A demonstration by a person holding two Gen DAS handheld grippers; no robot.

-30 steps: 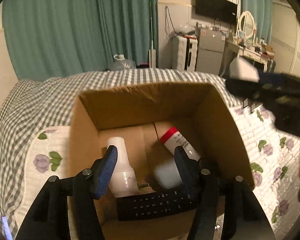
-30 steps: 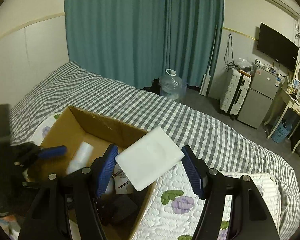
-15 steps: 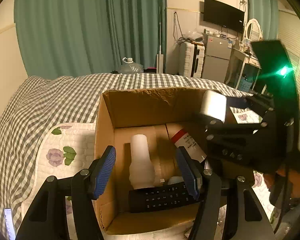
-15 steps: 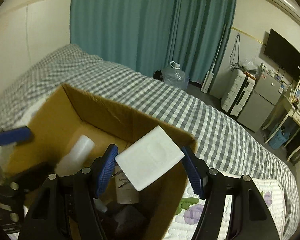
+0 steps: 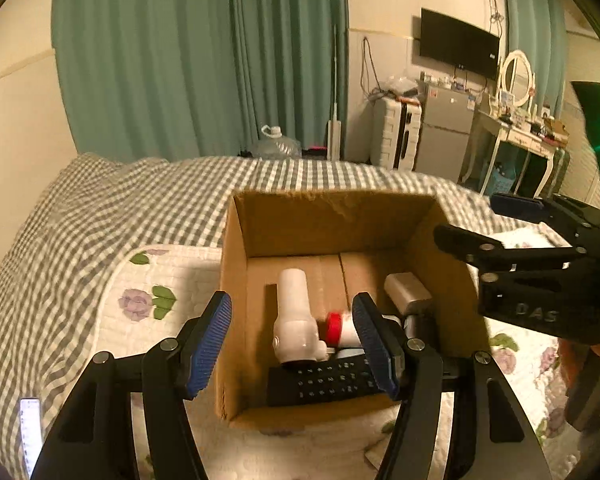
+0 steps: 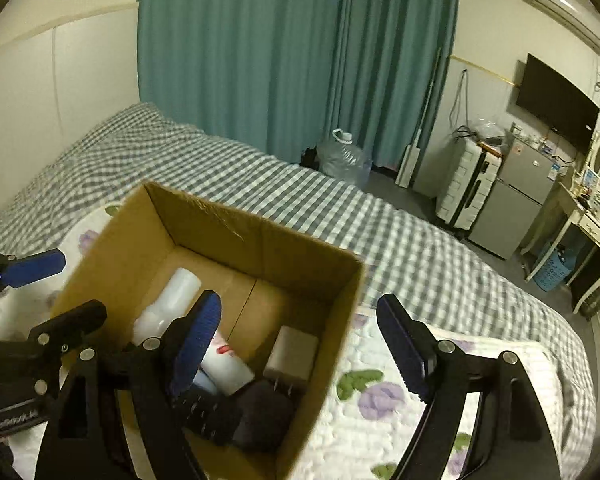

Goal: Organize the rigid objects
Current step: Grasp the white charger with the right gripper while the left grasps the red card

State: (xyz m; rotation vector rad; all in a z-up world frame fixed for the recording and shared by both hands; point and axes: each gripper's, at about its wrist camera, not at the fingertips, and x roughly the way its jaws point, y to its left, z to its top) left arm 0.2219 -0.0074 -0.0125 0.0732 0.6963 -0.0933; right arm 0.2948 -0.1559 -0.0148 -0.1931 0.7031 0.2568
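Gone from the right gripper [image 6: 300,340], the white adapter [image 6: 292,354] now lies inside the cardboard box [image 6: 260,236]; both right and left gripper [image 5: 296,344] gape empty, so fetching another loose object seems next

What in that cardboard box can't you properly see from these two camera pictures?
- Red-capped bottle: left wrist view, body hidden behind the left gripper finger; label unreadable in the right wrist view.
- Black remote: right end covered by that finger.
- Dark object below the white charger: right wrist view, too dim to identify.
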